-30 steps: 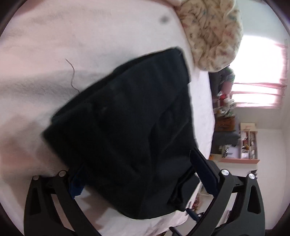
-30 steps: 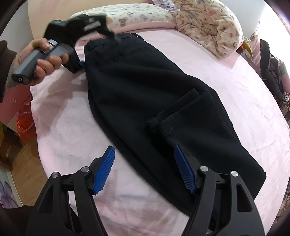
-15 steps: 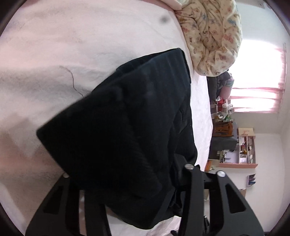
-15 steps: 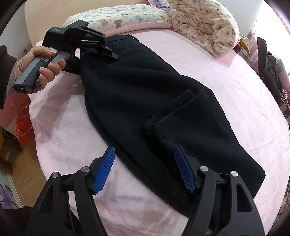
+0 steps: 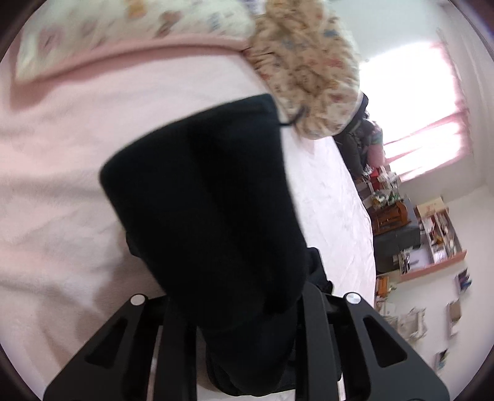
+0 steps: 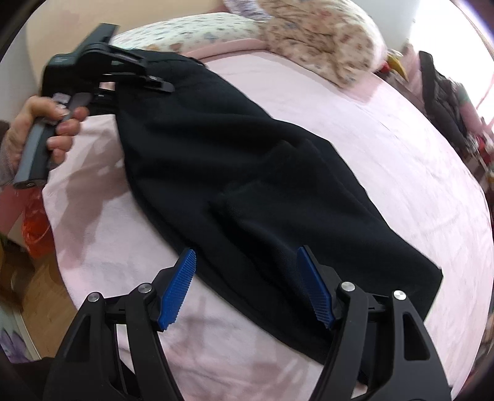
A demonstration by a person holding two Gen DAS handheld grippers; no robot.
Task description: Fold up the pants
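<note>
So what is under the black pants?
The pink blanket on the bed lies under the pants. Left gripper grips their far end; whether anything else lies beneath is hidden by the fabric.

Black pants [image 5: 210,197] bunch over the left gripper [image 5: 244,311], hiding both its pads. The far pillow [image 5: 129,27] is blurred.

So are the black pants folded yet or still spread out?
Mostly spread: the pants lie lengthwise across the bed, one end pinched in the left gripper.
</note>
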